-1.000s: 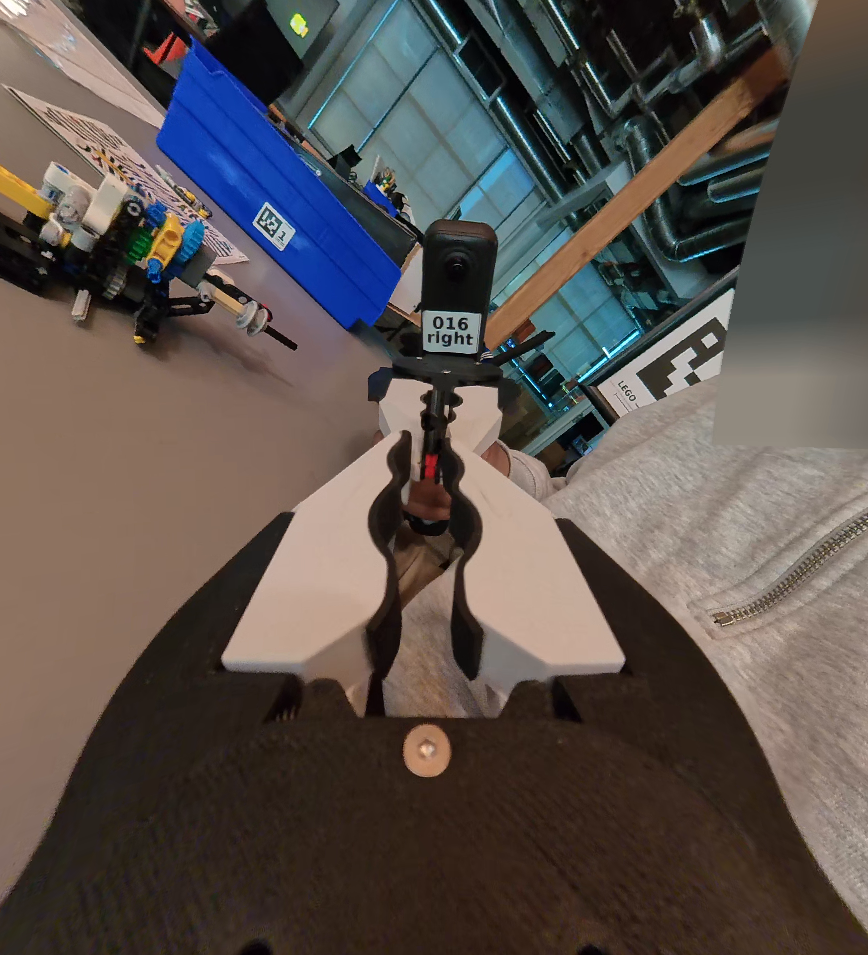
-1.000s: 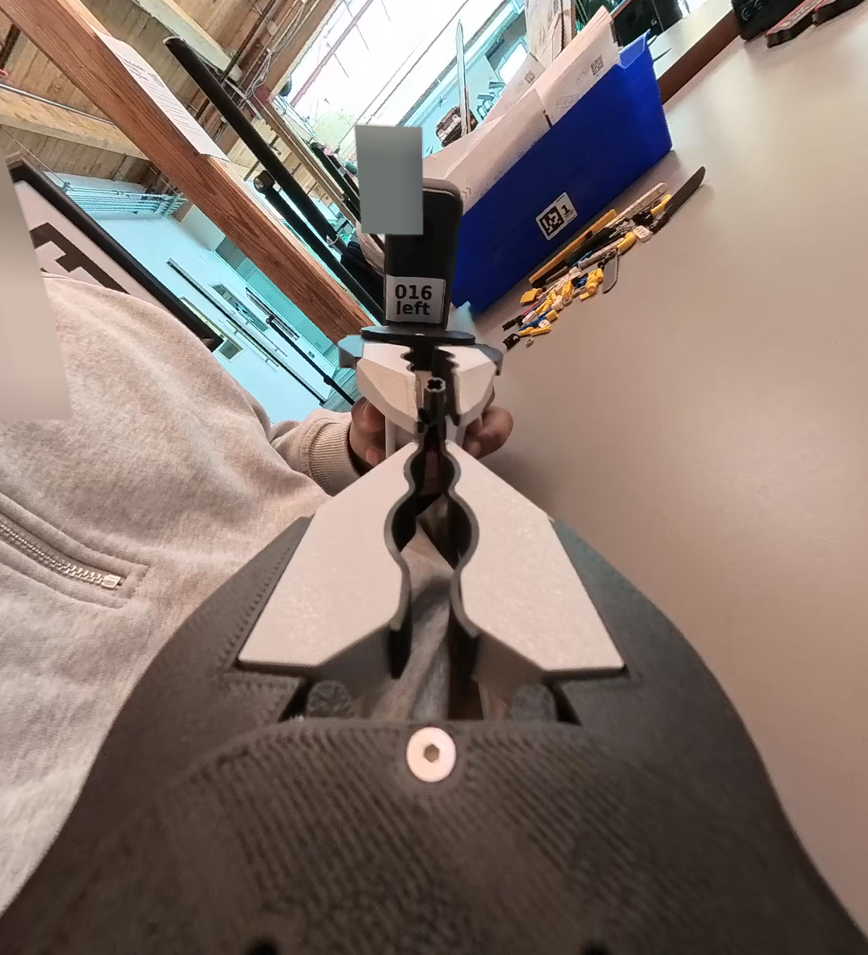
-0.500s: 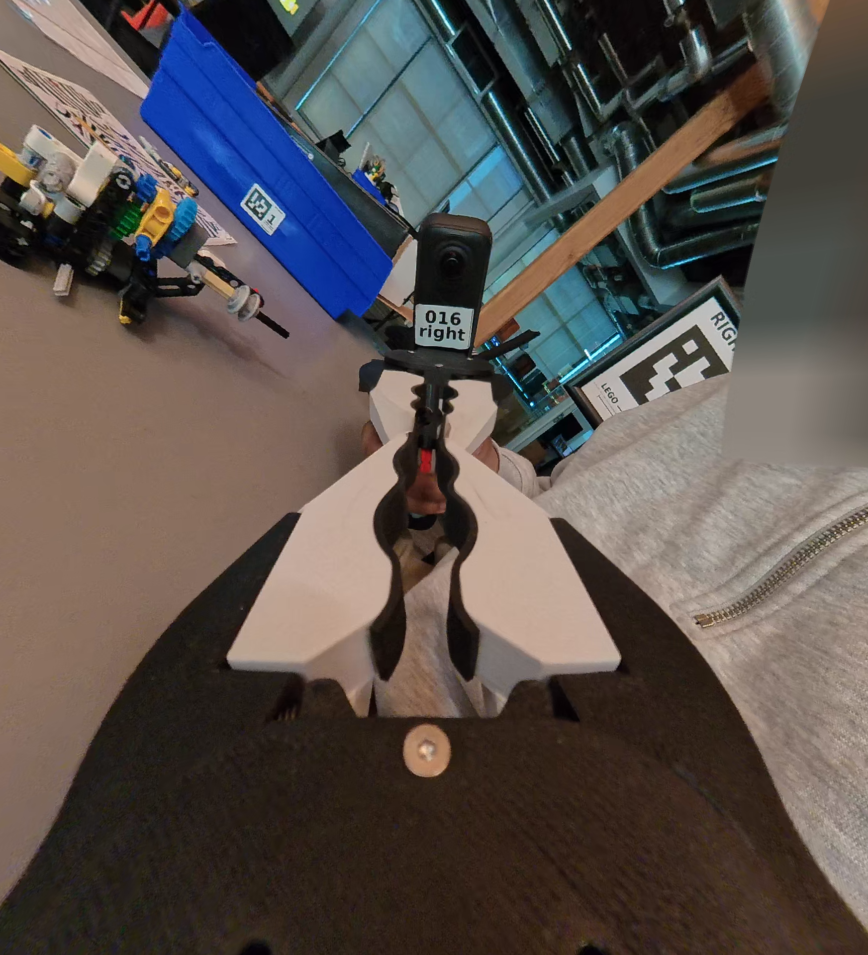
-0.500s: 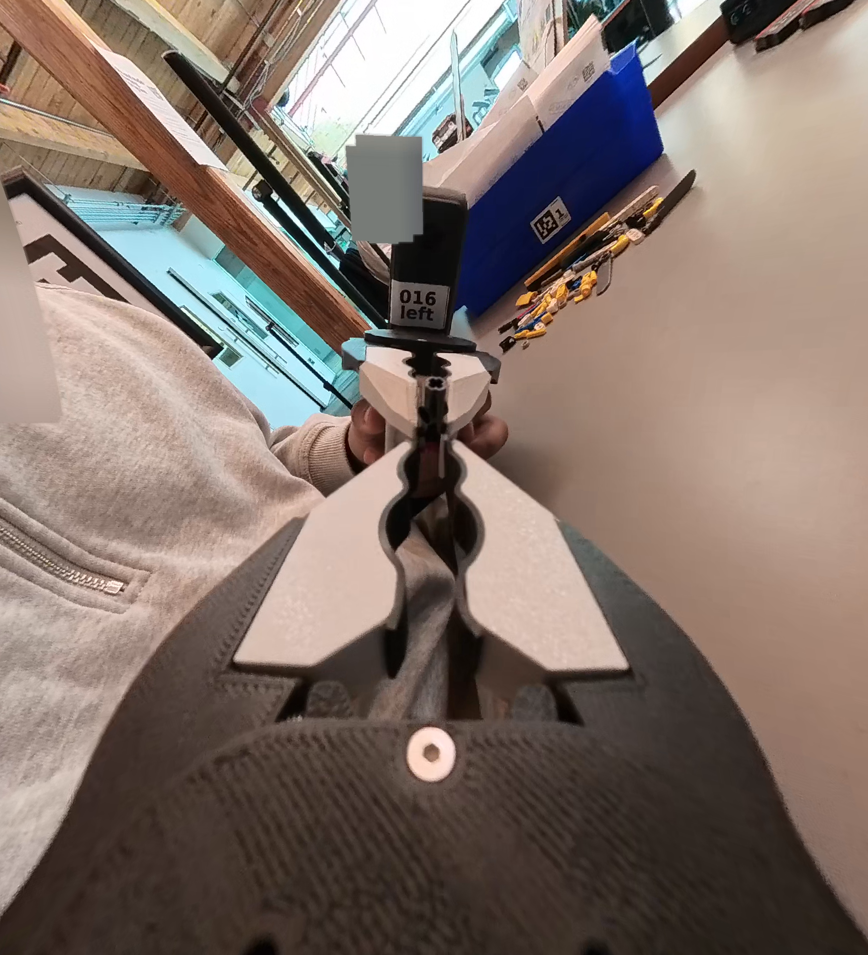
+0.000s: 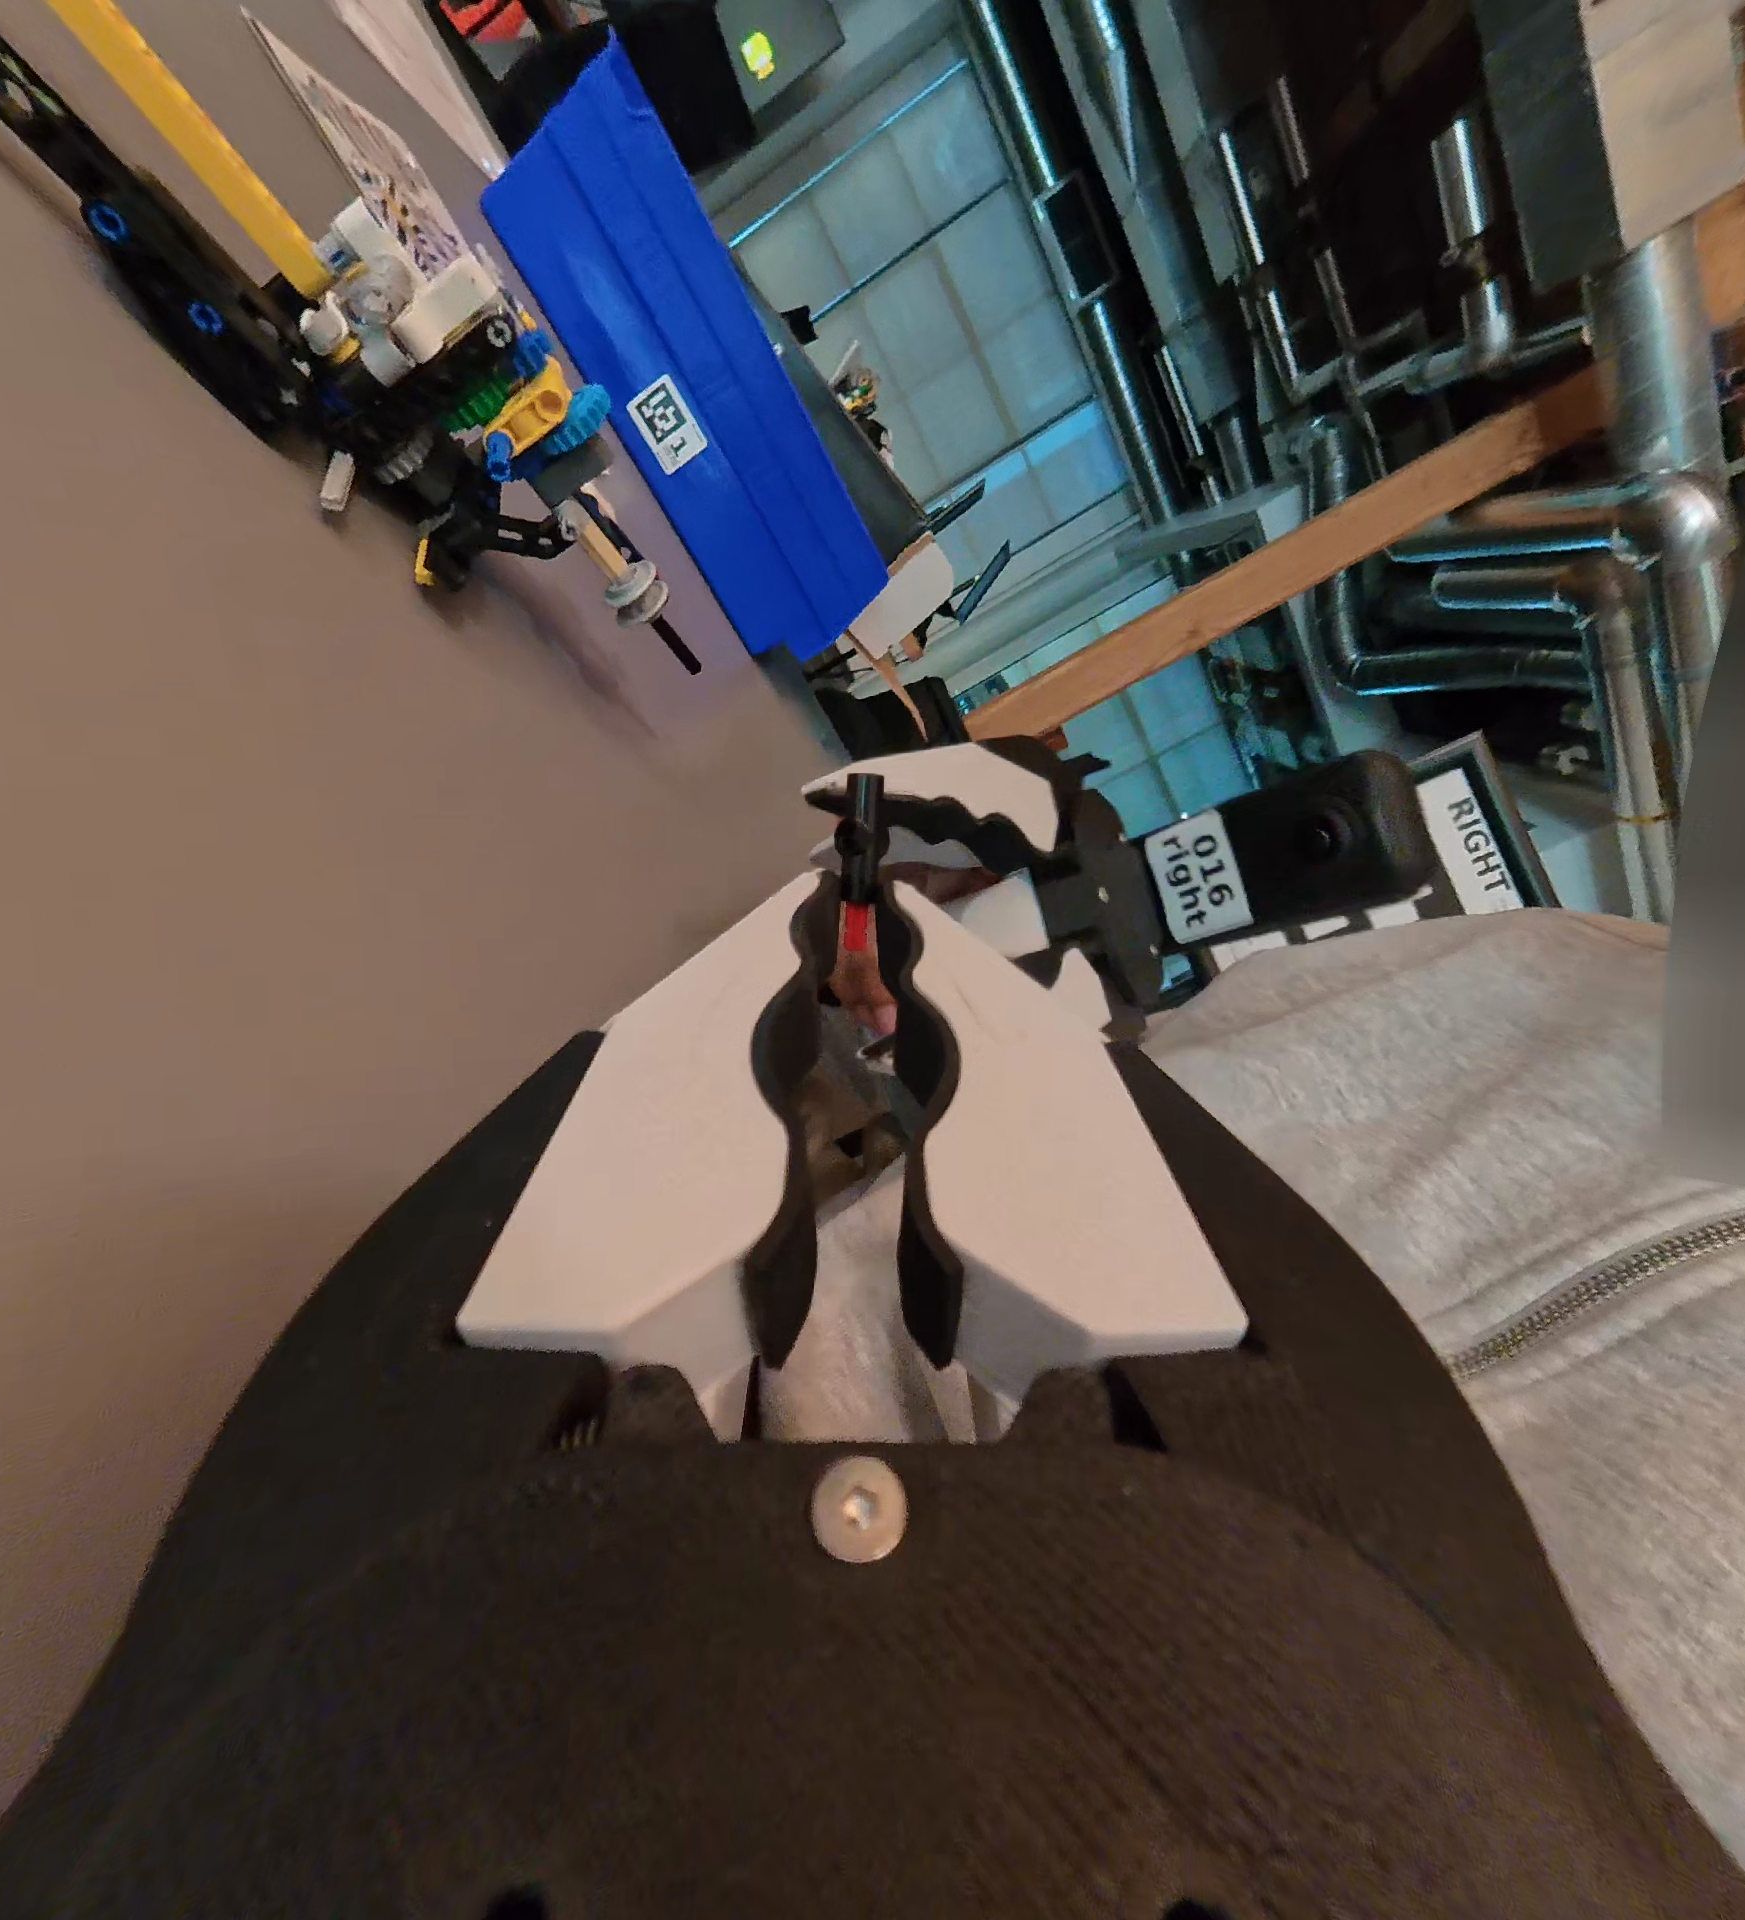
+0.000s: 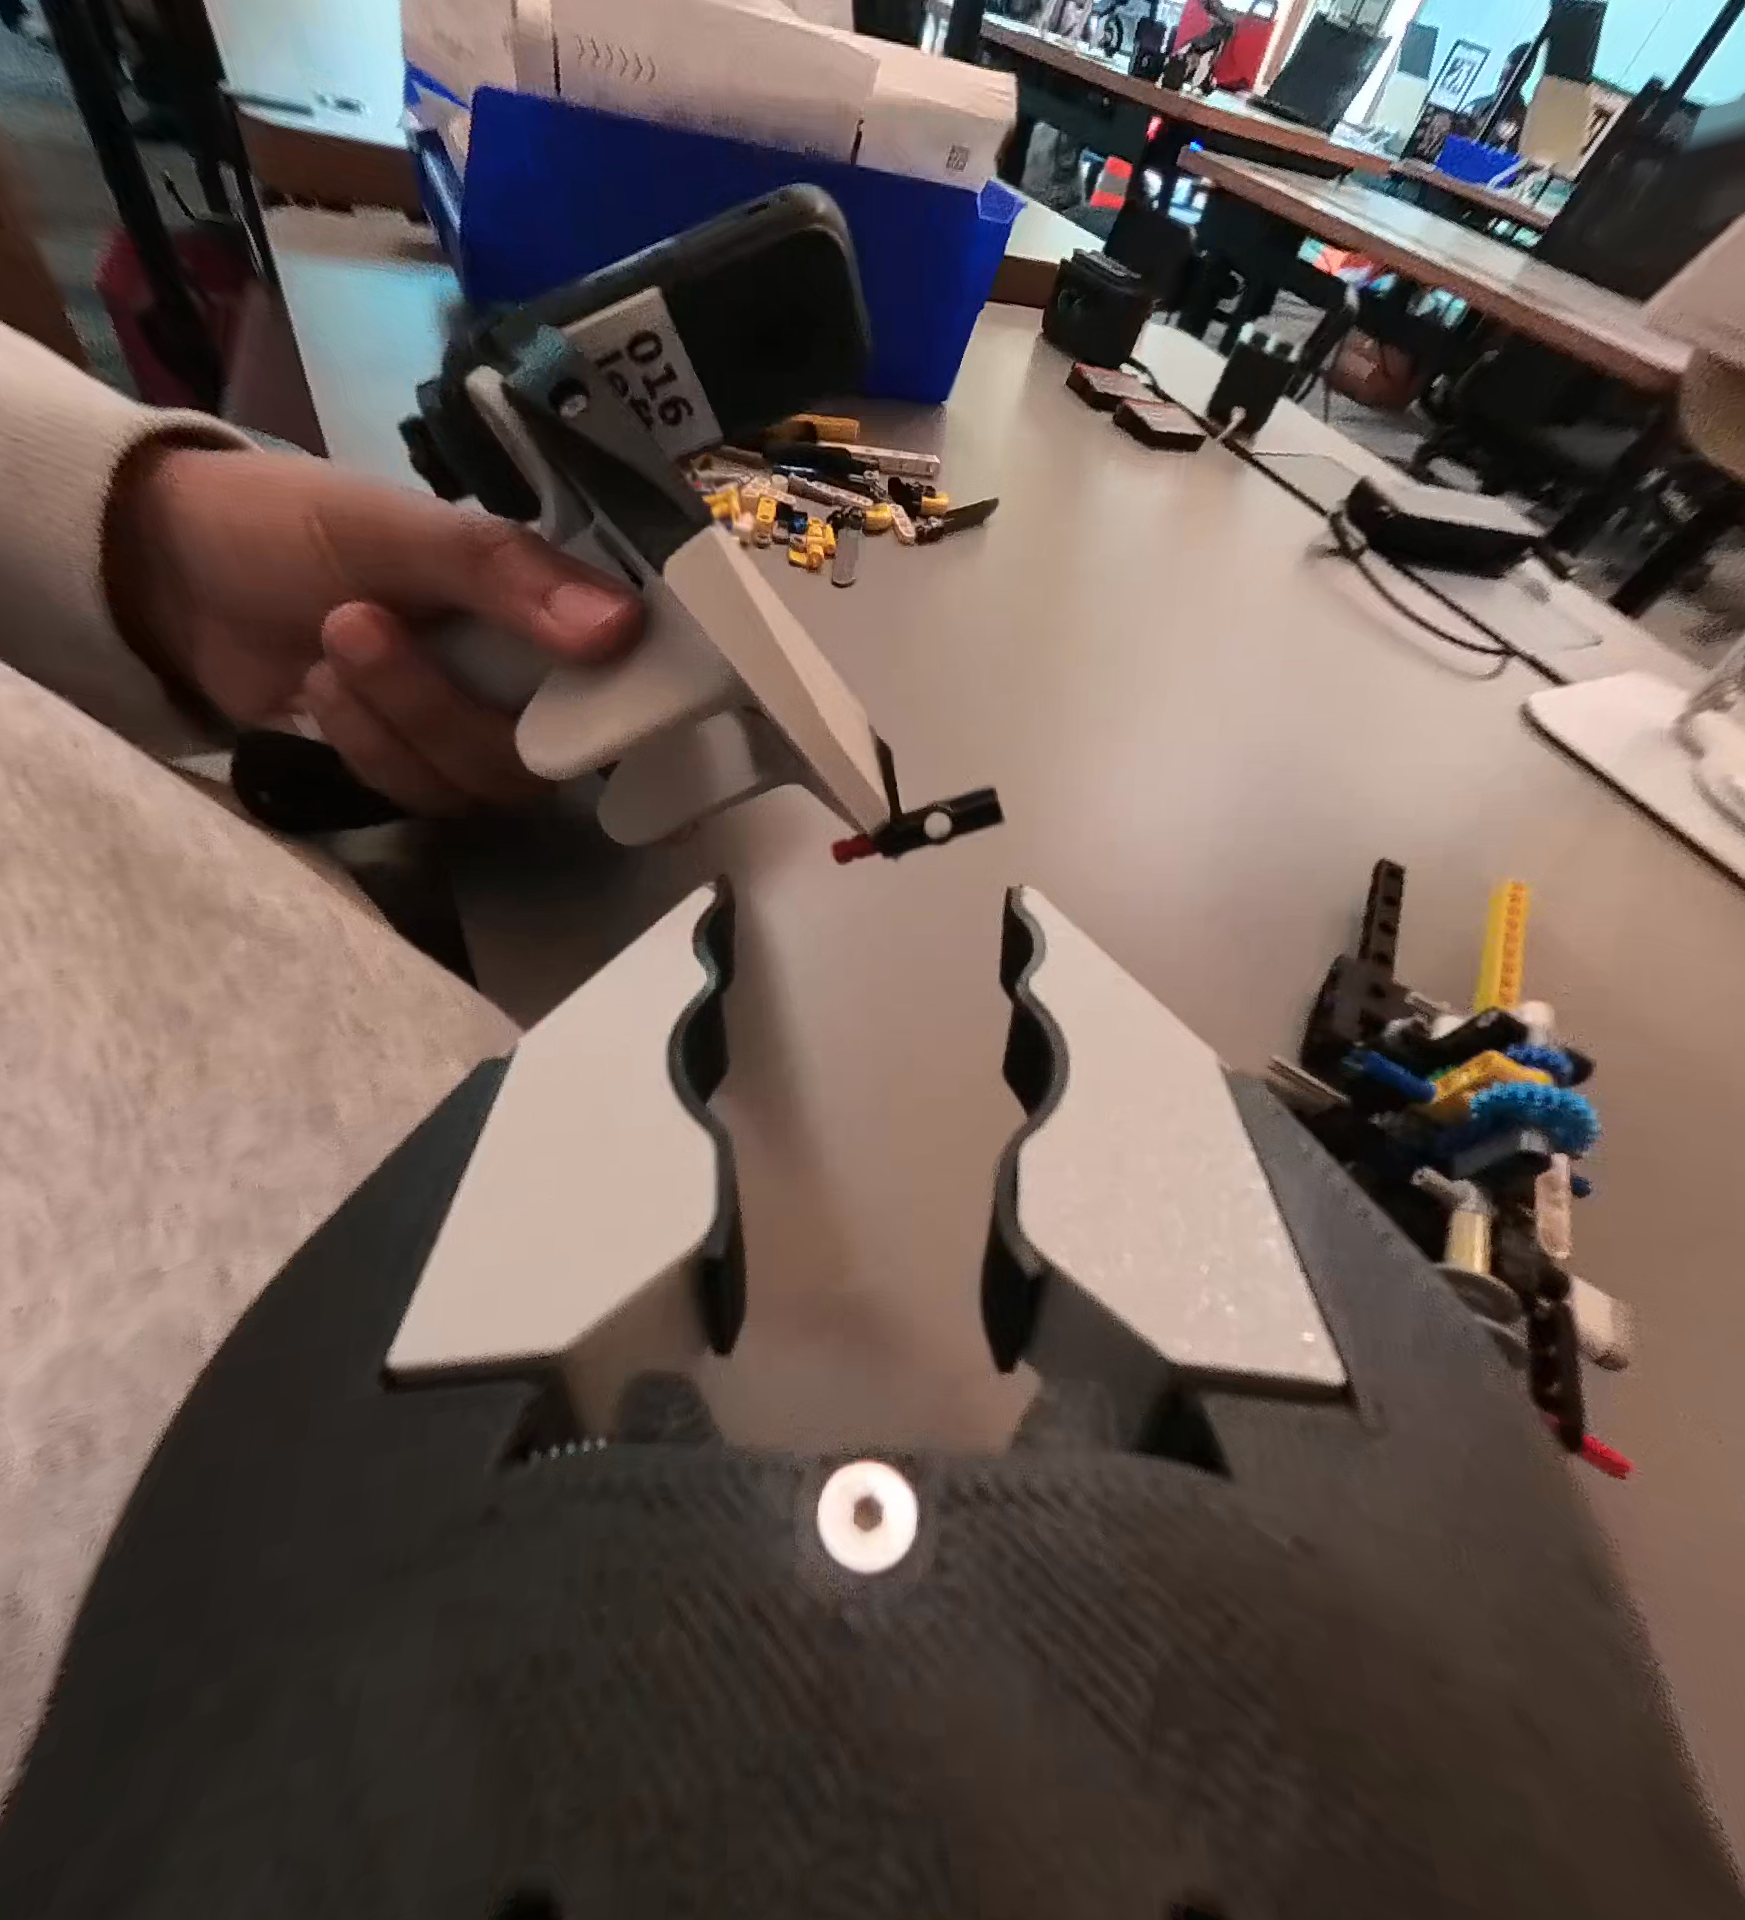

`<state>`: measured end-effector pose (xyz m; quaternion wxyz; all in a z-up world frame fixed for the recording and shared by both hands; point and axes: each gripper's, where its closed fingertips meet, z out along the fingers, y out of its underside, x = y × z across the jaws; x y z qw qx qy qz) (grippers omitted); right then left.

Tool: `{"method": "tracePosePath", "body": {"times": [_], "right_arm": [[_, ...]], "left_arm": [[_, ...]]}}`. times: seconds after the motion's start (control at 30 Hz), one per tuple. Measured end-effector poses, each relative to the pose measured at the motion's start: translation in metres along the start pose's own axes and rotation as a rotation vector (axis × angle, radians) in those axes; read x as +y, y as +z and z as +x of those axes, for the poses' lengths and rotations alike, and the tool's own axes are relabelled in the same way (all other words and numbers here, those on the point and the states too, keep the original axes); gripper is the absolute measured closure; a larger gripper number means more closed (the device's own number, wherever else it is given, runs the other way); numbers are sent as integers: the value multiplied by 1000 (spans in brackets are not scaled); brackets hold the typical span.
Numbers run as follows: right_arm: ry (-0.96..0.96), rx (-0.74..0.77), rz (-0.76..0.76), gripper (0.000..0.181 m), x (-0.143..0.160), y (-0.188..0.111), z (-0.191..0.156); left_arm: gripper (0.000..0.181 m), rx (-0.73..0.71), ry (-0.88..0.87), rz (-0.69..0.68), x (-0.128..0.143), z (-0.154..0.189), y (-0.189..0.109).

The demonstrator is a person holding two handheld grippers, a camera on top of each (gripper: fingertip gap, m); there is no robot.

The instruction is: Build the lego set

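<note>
Pinching a small black-and-red lego piece (image 6: 915, 826) at its fingertips above the table, the left gripper (image 6: 873, 795) risked dropping it; the right gripper (image 6: 863, 914) gaped empty just beside.

Premises: open-plan lab or workshop-office. Evidence: exposed metal ducts (image 5: 1470, 343) and a timber beam (image 5: 1263, 582) overhead, rows of desks (image 6: 1367, 197) with cabling behind, a blue storage bin (image 6: 639, 177) bearing a printed marker tag on the grey surface (image 6: 1159, 623).
</note>
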<state>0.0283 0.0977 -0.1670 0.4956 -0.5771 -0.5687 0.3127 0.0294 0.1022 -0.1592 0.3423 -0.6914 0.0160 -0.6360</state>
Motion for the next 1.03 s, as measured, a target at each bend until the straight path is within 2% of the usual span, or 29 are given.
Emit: {"method": "tracePosePath", "body": {"times": [0.37, 0.53, 1.03], "right_arm": [[-212, 92, -39, 136, 3, 0, 4], [-319, 105, -63, 148, 8, 1, 0], [-258, 84, -32, 149, 6, 1, -2]], "left_arm": [[177, -85, 60, -81, 14, -7, 6], [177, -99, 66, -103, 18, -9, 7], [169, -52, 61, -96, 17, -3, 6]]}}
